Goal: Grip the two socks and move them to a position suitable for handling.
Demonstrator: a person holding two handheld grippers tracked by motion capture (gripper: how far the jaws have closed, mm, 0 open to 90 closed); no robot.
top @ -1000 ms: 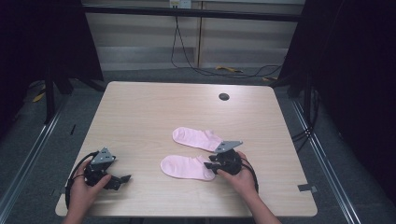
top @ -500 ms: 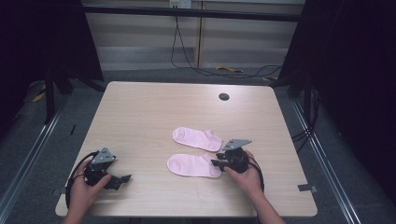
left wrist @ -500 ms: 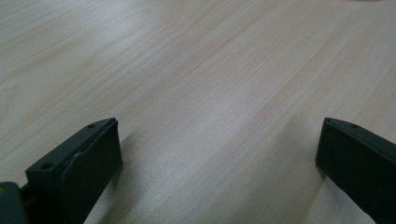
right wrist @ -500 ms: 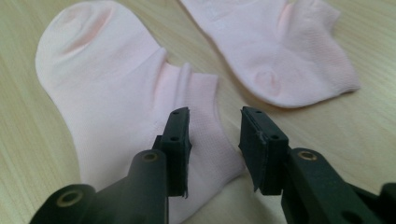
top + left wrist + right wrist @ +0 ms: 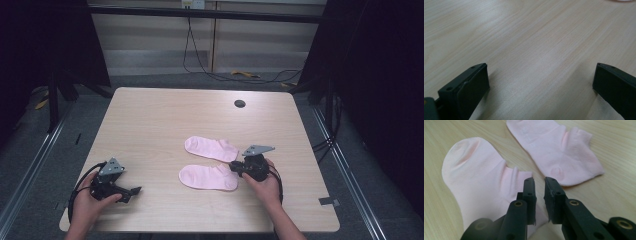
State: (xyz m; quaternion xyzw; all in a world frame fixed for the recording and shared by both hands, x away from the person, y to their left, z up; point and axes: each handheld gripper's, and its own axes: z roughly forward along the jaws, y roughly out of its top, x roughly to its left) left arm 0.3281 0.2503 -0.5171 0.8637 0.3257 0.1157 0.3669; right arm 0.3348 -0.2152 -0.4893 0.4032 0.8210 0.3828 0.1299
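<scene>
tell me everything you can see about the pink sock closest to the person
The near sock is a pale pink ankle sock of soft knit fabric, lying flat on the wooden table with its rounded toe toward the left of the high view and its cuff toward the right gripper. A faint crease marks its heel. The gripper's jaws, which have just been closing, stand narrowly apart at the cuff edge; whether the pads pinch fabric cannot be told. It lies close beside the far sock; whether they touch is unclear.
</scene>
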